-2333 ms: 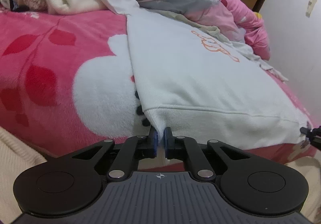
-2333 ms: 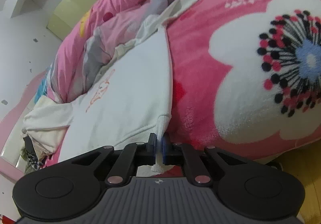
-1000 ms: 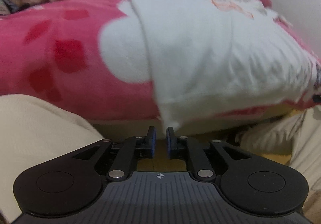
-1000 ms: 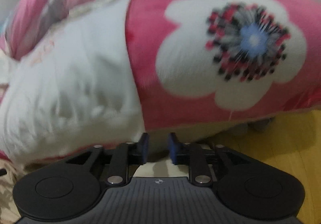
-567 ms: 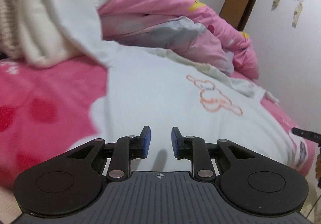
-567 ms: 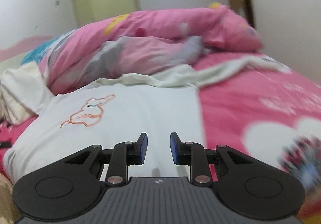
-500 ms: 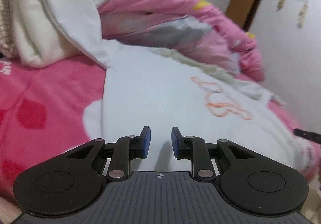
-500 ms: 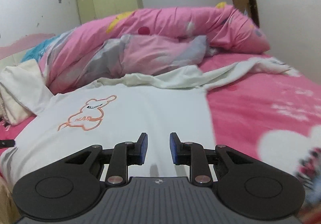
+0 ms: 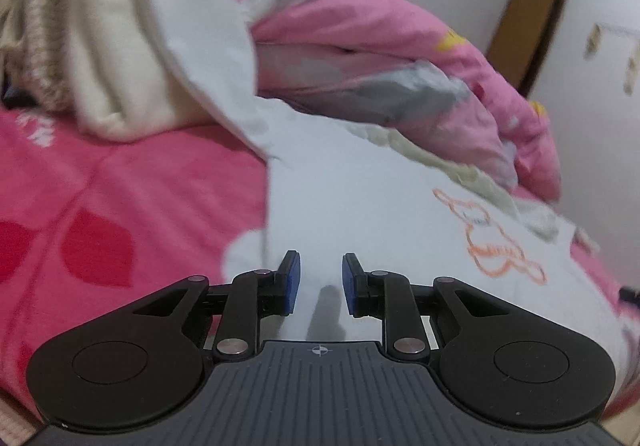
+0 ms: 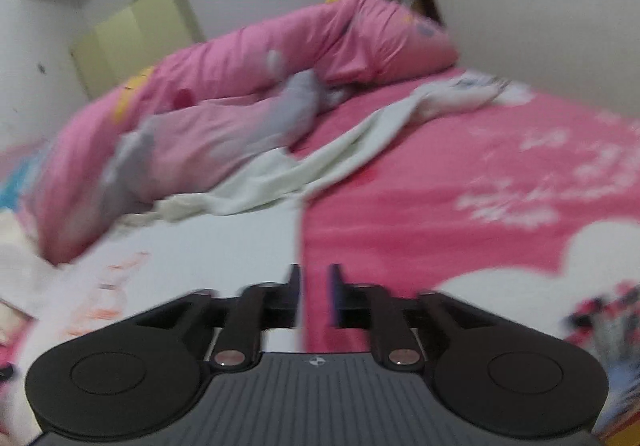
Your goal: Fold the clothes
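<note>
Bed: a pink flowered blanket [image 9: 120, 206] covers it, running out to either side of both tongs; a crumpled pink duvet [image 9: 380, 46] is heaped well ahead of them.
Sweatshirt: the white sweatshirt [image 9: 360, 206] lies spread flat, front up, directly ahead of and under the left tongs; its orange bear outline [image 9: 488, 242] sits ahead and to their right. In the right view its straight side edge runs just beside the left finger.
Sleeves: one runs up ahead-left of the left tongs over a cream pile [image 9: 100, 46]; the other sleeve [image 10: 360, 142] trails ahead and to the right of the right tongs.
Left tongs [image 9: 319, 282]: parted, holding nothing, low over the cloth.
Right tongs [image 10: 315, 296]: parted, empty, astride the side edge; view blurred.
Risk: my guess is that a pinch taken from here could gather the plush blanket along with the sweatshirt, or drag the smoothed body into wrinkles, since the cloth lies loose.
Change: 2.3 s ago both tongs were clamped on the hem corners at the bed's edge; now they are released and hover further up the body.
</note>
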The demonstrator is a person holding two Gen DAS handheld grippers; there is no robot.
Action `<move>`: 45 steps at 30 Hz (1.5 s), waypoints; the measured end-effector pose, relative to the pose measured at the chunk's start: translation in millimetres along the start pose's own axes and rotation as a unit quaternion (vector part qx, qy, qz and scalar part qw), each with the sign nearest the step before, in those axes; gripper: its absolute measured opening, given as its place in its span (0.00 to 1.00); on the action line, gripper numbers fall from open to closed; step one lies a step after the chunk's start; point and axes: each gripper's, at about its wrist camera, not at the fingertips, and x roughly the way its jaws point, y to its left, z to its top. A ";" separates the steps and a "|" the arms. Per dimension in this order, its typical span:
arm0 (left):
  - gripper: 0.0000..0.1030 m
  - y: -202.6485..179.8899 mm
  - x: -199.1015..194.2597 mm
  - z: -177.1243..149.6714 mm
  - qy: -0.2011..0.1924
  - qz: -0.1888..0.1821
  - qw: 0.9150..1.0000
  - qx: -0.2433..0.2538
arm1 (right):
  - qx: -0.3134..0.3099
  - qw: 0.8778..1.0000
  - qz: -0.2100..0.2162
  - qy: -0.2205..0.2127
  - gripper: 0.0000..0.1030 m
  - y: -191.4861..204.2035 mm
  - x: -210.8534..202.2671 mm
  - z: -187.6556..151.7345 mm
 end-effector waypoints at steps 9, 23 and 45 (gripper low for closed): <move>0.44 3.5 9.7 18.4 0.006 0.036 0.999 -0.010 | -0.031 0.998 0.005 0.057 0.39 24.6 36.3 -8.4; 0.02 -2.2 18.8 12.9 0.002 0.084 0.996 0.009 | 0.012 1.000 0.013 0.006 0.02 1.4 25.1 -17.6; 0.21 -6.3 -21.2 -12.8 0.040 0.037 0.997 0.046 | 0.018 0.999 0.020 0.031 0.14 3.2 -17.4 -46.2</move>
